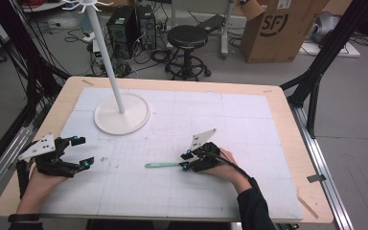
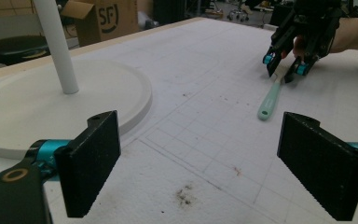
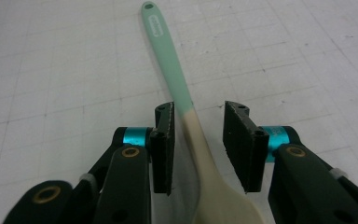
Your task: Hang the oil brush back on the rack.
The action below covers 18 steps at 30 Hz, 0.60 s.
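Left gripper (image 1: pixel 74 153): lower left of the high view, held in the person's left hand (image 1: pixel 38 184) that comes in from the bottom edge; its jaws stand wide apart with nothing between them. In the left gripper view the two black pads (image 2: pixel 92 161) rise from the bottom corners over bare mat.
Right gripper (image 1: pixel 186 160): lower middle of the high view, right of centre, in the person's right hand (image 1: pixel 227 165); jaws narrowed round the spatula, a pad on each side of it. In the right gripper view a thin gap shows between each pad (image 3: pixel 164 147) and the neck, so they straddle it without pressing. The left gripper view has this gripper (image 2: pixel 283 64) at upper right.
Spatula (image 1: pixel 163 165): lies flat on the mat at the centre of the high view's lower half, mint handle pointing to frame left. In the right gripper view the spatula (image 3: pixel 170 70) runs from the top centre down, turning cream where it passes between the pads, its broad end at the bottom edge.
Mat (image 1: pixel 211 124): white, gridded, covering most of the table (image 1: pixel 287 124).
Stand (image 1: pixel 121 115): white round base and pole, upper left of the mat, well apart from both grippers.
Beyond the table: a black stool (image 1: pixel 187 48), computer towers (image 1: pixel 132 28) and a cardboard box (image 1: pixel 278 28) on the floor along the top of the high view.
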### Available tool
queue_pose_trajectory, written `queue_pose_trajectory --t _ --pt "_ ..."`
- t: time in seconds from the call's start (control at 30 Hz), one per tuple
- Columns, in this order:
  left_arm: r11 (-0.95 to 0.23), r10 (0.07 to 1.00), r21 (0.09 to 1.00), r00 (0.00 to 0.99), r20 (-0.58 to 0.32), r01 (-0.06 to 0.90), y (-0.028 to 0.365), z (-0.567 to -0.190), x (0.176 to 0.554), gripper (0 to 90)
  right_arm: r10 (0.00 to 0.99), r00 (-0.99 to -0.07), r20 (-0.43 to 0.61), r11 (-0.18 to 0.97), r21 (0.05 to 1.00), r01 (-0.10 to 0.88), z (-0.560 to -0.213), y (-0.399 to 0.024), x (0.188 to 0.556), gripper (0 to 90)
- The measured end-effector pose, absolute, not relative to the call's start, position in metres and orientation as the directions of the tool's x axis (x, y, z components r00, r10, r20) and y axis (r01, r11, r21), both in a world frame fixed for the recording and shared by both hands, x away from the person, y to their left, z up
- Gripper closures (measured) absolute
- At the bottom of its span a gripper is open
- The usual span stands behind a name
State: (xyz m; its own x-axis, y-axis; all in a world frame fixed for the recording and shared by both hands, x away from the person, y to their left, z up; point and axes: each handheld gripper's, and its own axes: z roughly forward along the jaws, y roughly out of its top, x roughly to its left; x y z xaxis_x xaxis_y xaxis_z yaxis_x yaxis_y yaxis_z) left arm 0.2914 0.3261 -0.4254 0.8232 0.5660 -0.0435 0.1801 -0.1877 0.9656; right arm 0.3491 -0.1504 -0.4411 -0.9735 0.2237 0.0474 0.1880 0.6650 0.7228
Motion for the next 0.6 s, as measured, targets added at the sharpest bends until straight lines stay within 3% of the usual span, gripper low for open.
queue_pose_trajectory --t 0.6 --pt "-0.185 0.569 0.963 0.82 -0.055 0.194 0.3262 -0.4289 0.2916 14.0 0.216 -0.975 0.043 0.675 0.715 0.181 -0.4428 -0.1489 0.3489 79.6"
